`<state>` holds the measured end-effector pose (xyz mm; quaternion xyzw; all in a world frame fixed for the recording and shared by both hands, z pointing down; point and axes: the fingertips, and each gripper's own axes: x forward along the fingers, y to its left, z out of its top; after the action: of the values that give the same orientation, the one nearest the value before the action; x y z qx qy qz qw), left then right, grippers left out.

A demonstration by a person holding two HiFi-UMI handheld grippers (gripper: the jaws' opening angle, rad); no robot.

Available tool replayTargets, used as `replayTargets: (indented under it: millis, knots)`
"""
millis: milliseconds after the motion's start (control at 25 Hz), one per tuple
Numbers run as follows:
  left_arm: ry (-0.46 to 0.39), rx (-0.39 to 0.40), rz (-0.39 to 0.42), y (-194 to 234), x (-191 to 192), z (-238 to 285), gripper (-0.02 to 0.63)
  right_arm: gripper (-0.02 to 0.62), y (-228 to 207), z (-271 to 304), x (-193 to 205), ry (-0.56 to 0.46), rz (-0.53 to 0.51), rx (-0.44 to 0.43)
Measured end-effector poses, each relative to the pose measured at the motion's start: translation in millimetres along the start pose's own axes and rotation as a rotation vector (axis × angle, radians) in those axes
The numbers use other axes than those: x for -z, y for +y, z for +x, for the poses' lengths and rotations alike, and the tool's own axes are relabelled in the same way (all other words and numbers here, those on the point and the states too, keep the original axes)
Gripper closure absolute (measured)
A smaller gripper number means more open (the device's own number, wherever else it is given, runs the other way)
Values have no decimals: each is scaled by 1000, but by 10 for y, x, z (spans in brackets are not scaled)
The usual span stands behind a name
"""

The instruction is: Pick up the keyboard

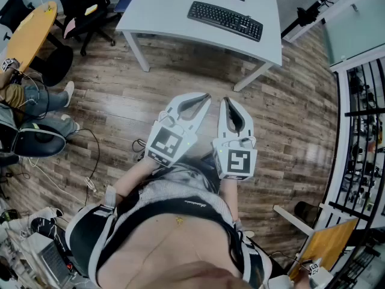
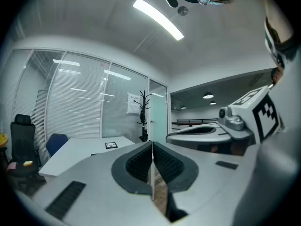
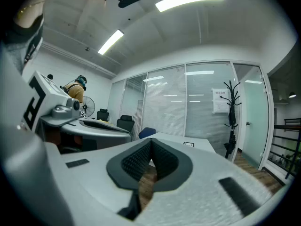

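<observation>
A black keyboard (image 1: 225,20) lies on the white table (image 1: 162,17) at the far top of the head view, well ahead of both grippers. My left gripper (image 1: 207,96) and right gripper (image 1: 226,100) are held side by side in front of the person's body, above the wooden floor, both shut with nothing between the jaws. In the left gripper view the left gripper (image 2: 152,145) points level toward the table (image 2: 80,149). In the right gripper view the right gripper (image 3: 150,142) is shut too, with the table (image 3: 181,142) showing beyond it.
Black office chairs (image 1: 84,5) and a round wooden table (image 1: 30,32) stand at the left. A seated person's legs (image 1: 45,110) and floor cables are at the left. A metal rack (image 1: 364,137) lines the right wall. A coat stand (image 3: 230,121) stands by the glass partition.
</observation>
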<state>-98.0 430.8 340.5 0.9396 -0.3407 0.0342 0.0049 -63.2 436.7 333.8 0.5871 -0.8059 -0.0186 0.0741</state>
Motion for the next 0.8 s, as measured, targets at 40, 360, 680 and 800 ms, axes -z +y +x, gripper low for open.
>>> replayTargets:
  millis: [40,360,680,800]
  knots:
    - [-4,-2,-2,-7,1,-11,594,592,-9,-24,5,-2,-8,7]
    - [-30,-10,-33,-49,7,-64,592,591,-58,-164,37,1,8,31]
    - [-19,6,-87,-68,85,-95,479,522,4,-172,59,-15,-13,7]
    - [-14,4,-87,-33,113,-115,479,519,25,-149,67,-11,-8,5]
